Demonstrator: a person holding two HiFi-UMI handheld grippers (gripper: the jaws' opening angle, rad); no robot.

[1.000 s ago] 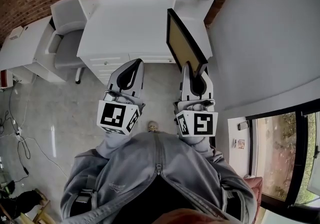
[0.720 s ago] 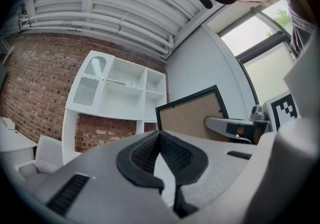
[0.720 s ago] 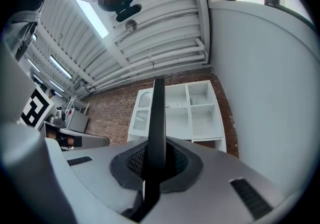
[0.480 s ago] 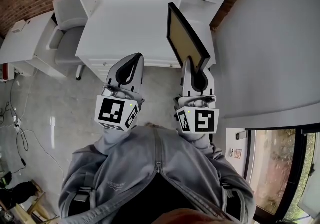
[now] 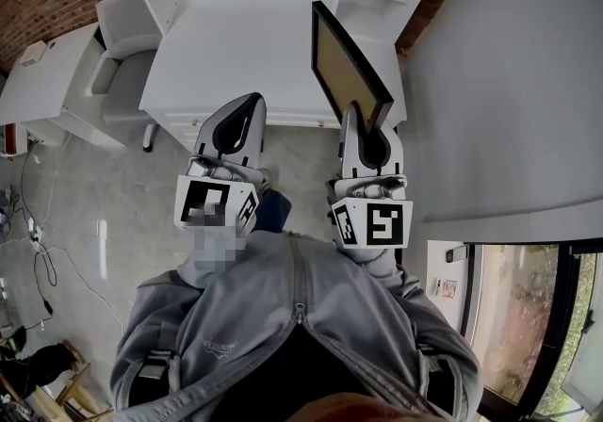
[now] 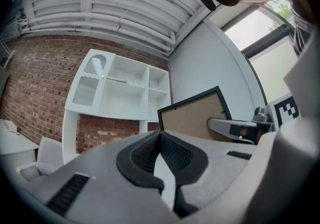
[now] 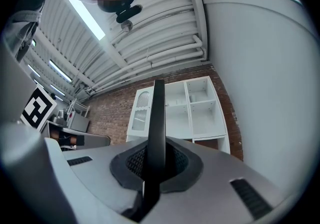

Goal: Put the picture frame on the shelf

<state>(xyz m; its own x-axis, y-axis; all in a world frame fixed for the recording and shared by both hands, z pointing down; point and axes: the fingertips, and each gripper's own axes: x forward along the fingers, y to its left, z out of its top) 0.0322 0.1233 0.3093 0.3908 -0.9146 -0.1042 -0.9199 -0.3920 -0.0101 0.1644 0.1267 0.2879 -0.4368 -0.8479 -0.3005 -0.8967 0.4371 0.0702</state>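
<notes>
A black picture frame (image 5: 347,67) with a brown back stands upright in my right gripper (image 5: 366,133), which is shut on its lower edge. In the right gripper view the picture frame (image 7: 157,128) shows edge-on between the pads. The white shelf unit (image 7: 187,108) rises against the brick wall ahead, above a white desk (image 5: 245,43). My left gripper (image 5: 240,123) is shut with nothing in it, level with the right one at the desk's near edge. From the left gripper view the picture frame (image 6: 195,115) and the shelf unit (image 6: 120,90) lie ahead.
A grey chair (image 5: 127,62) stands left of the desk, beside a second white table (image 5: 42,90). A grey wall (image 5: 509,81) runs close on the right, with a window (image 5: 537,307) behind. Cables (image 5: 33,251) lie on the concrete floor at the left.
Both grippers have moved forward toward the desk and shelf unit, the right one carrying the frame. The desk sits nearer below them now.
</notes>
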